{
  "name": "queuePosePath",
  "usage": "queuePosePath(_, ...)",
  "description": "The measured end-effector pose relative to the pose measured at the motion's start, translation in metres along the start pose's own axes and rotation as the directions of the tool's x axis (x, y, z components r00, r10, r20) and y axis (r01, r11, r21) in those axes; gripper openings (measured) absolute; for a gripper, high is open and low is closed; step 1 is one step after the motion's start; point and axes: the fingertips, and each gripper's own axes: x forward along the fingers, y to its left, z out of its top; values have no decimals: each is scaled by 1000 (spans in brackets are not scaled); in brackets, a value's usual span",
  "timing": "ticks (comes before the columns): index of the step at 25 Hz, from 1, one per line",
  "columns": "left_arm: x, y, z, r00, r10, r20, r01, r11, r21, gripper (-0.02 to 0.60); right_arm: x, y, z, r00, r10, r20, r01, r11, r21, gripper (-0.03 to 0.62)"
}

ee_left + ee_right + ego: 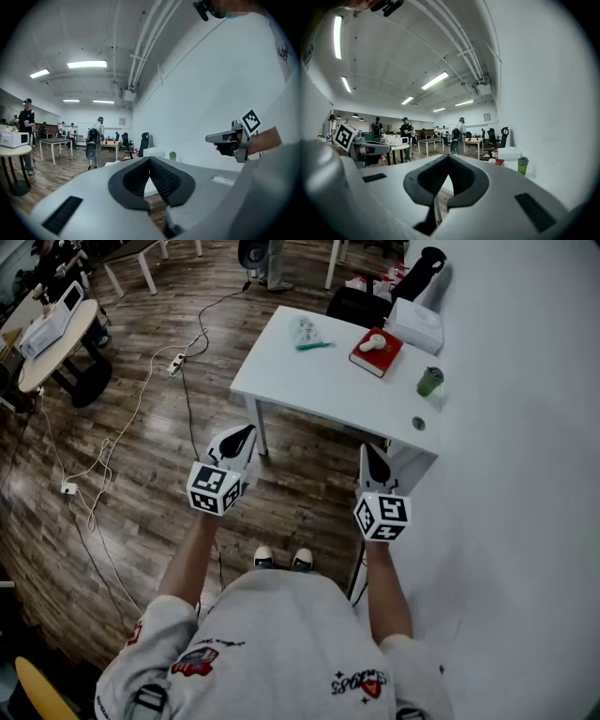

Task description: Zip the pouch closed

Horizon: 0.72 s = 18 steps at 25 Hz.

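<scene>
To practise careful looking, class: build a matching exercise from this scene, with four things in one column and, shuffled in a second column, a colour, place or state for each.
Things:
1. book
2. cup
3. pouch
4. left hand-held gripper

Descriptions:
a. green
b. red
c. jaws shut, nothing held
d. lies beside a teal item

Pairs: 1-b, 2-a, 3-d, 4-c

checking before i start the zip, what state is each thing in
left gripper: shut, empty, short of the table
right gripper: shut, empty, short of the table
pouch: flat on the table, untouched, zip too small to tell
red book: closed, flat, white object on top
green cup: upright, lid on
</scene>
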Motion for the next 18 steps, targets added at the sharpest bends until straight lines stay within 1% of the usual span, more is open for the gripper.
queuePosePath(4,-2,4,-3,1000,8,-4,-8,1000,-9,6,0,4,0,1000,21,13,-21,1000,12,2)
queuePosePath(9,2,8,-5,1000,5,-7,-5,1000,-23,6,5,6,-2,1000,26,3,-26,1000,8,2)
queuePosePath(13,5,10,-8,1000,-2,-12,2,1000,-22,6,10,9,-9,999,47,-20,-47,999,14,3)
queuePosePath(18,7,15,-11,1000,-6,-17,5,1000,-26,6,14,15,-11,998,68,-20,-67,998,7,77)
